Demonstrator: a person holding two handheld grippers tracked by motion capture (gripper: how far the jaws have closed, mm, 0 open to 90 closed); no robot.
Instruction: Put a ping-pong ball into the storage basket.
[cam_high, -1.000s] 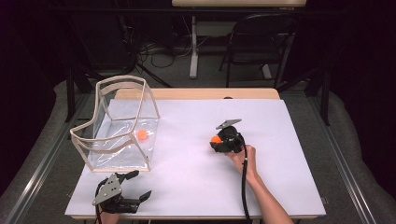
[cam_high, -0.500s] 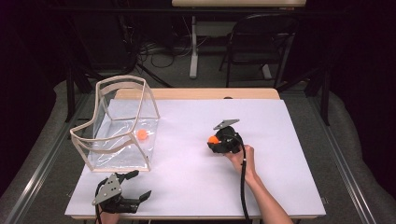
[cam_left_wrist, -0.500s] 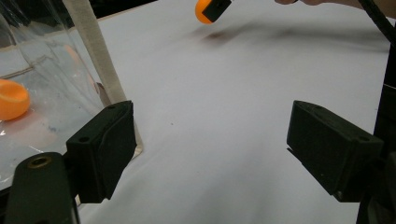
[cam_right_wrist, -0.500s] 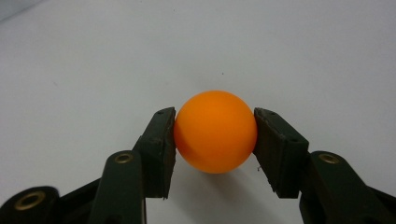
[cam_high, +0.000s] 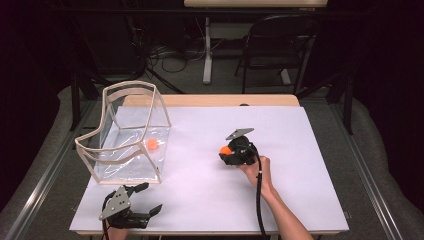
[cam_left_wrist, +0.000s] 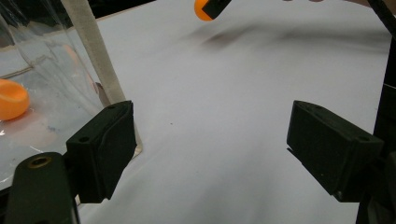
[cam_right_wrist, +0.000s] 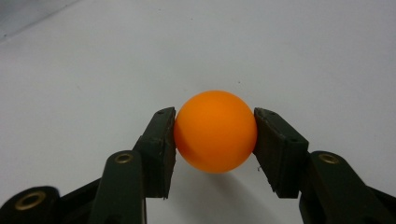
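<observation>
An orange ball (cam_right_wrist: 215, 131) is clamped between the jaws of my right gripper (cam_high: 227, 151), held just above the white table near its middle; the same ball (cam_left_wrist: 202, 9) appears at the top of the left gripper view. A second orange ball (cam_high: 152, 144) lies on the bottom of a clear bin (cam_high: 117, 139) with a pale rim at the table's left, seen through its wall as the ball (cam_left_wrist: 12, 99). My left gripper (cam_high: 148, 201) rests near the front edge just below the bin, jaws wide apart with nothing between them.
The white table top (cam_high: 310, 150) spreads right of the right gripper. A bin corner post (cam_left_wrist: 95, 56) stands close to the left jaw in the left gripper view. Behind the table stand a dark chair (cam_high: 280, 45) and cables on the floor.
My right gripper with the orange ball has shifted slightly left toward the bin. The left gripper has stayed in place.
</observation>
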